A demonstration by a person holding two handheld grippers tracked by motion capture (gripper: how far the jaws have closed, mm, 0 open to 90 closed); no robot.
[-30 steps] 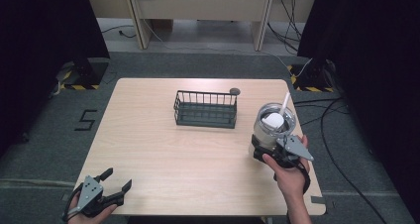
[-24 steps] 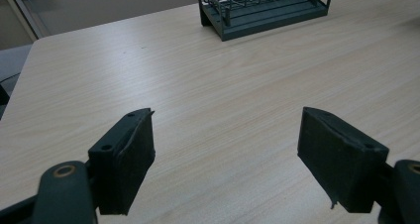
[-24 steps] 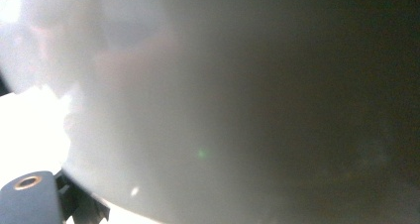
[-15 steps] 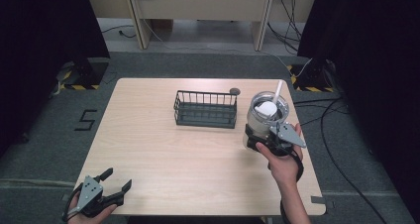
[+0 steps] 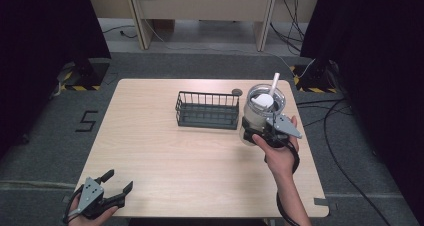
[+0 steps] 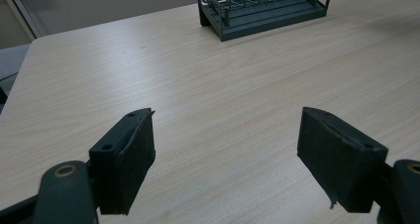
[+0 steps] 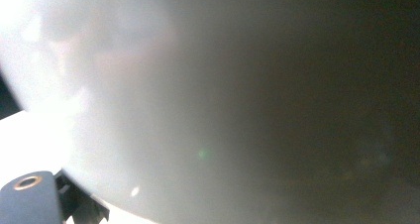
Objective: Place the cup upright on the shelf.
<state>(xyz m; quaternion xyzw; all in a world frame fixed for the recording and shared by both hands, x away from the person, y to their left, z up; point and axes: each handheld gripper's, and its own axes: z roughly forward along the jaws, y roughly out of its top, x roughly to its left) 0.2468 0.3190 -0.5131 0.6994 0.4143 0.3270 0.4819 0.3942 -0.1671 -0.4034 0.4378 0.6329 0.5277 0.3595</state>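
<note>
- Clear plastic jar point(image 5: 260, 113) with a white straw, clamped in the right gripper point(image 5: 255, 131), had moved up the table point(image 5: 165, 151) toward the wire basket point(image 5: 207, 110) in the high view; likely headed into it. Left gripper point(image 5: 117, 193) idle at the near edge.
- Left gripper view: jaws wide apart, holding nothing, basket point(image 6: 262, 8) far off.
- Right gripper view: blurred jar wall point(image 7: 208, 100) pressed close.

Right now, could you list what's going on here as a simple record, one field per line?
Held thing: clear jar with a white straw
Holder: right gripper, jaws shut on the jar's side
Jar position: right of the wire basket, apart from it
Left gripper: jaws open, holding nothing, at the table's near left edge
Table: light wood
Small dark disc: behind the basket
</note>
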